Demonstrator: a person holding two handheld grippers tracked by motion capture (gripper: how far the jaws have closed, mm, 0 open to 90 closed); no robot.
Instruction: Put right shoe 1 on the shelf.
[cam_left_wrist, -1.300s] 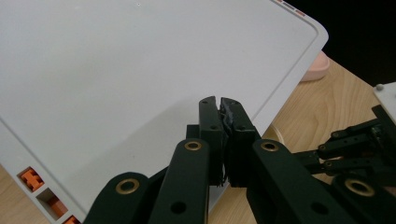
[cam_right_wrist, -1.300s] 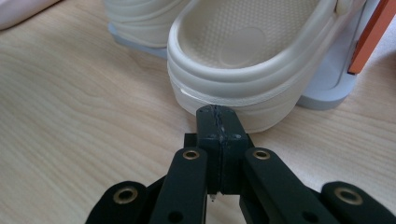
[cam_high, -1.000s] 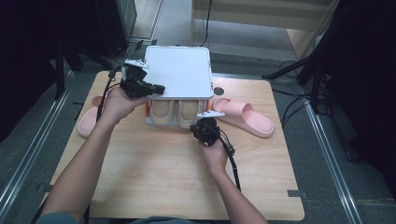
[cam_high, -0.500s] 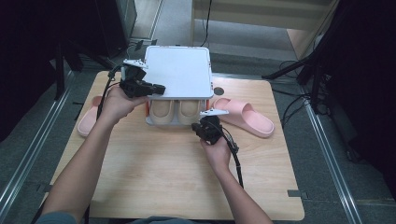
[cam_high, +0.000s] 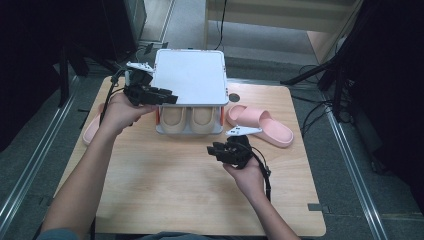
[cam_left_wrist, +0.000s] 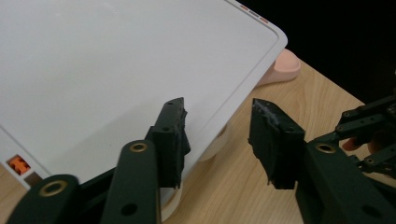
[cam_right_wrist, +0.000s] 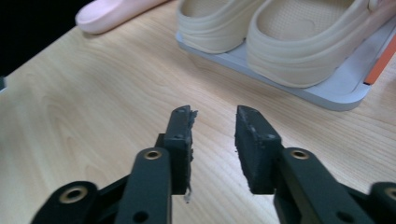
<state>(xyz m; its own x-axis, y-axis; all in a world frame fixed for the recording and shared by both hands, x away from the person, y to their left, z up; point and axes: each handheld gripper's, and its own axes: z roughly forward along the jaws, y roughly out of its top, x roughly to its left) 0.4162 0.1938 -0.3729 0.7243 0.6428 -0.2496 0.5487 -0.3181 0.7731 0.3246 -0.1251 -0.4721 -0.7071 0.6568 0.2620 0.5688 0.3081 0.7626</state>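
the left claw stands open at the front left corner of the white lid, one jaw over the lid's top and the other out past its edge, gripping nothing. the lid lies flat over a white shoe box at the far middle of the wooden table, its long axis running away from the person. under it a pair of beige clogs sits side by side, rounded ends toward the person. the right claw hovers open and empty above bare table in front of the box, jaws pointing left. a pink slipper lies right of the box and another pink slipper left of it. against a second ago, the right claw has drawn back from the box front toward the person; the left claw keeps its place at the lid.
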